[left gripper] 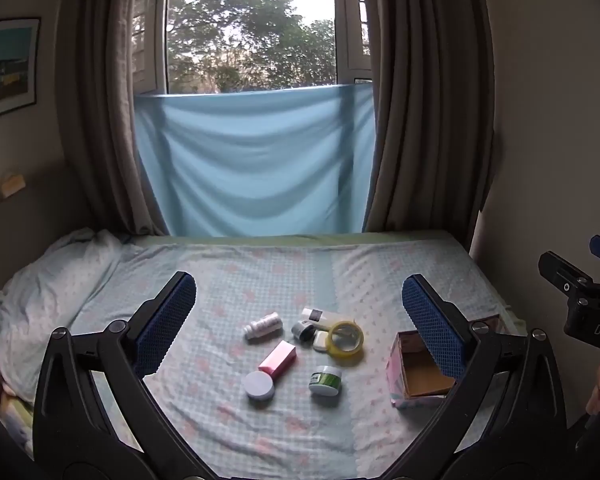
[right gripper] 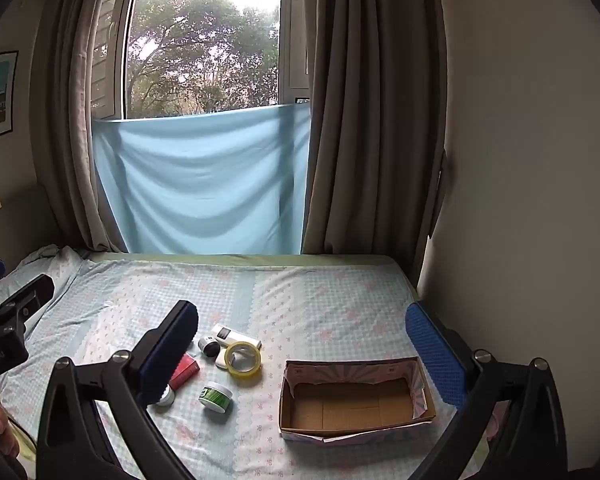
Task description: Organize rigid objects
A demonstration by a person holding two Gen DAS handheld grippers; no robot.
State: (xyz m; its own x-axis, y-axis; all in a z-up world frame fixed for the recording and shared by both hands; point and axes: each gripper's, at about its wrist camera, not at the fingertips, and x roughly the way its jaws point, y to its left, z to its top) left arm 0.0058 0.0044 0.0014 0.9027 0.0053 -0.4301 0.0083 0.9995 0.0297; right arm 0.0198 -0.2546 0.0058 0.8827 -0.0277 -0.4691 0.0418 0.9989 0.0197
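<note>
Several small items lie on the bed: a yellow tape roll (left gripper: 345, 339) (right gripper: 243, 359), a green-labelled jar (left gripper: 325, 380) (right gripper: 217, 396), a pink box (left gripper: 278, 359) (right gripper: 185, 370), a flat round white container (left gripper: 259, 385), a ribbed white bottle (left gripper: 263, 325), a white tube (left gripper: 324, 315) (right gripper: 236, 336) and a small dark-capped jar (left gripper: 303, 331) (right gripper: 209, 346). An open, empty cardboard box (left gripper: 420, 376) (right gripper: 356, 400) sits to their right. My left gripper (left gripper: 298, 320) is open above the items. My right gripper (right gripper: 300, 356) is open above the box's left side.
The bed's patterned sheet (left gripper: 260, 272) runs back to a window with a blue cloth (left gripper: 256, 160) and brown curtains (left gripper: 428, 120). A rumpled pillow (left gripper: 44, 300) lies at the left. A wall (right gripper: 532, 160) borders the bed on the right.
</note>
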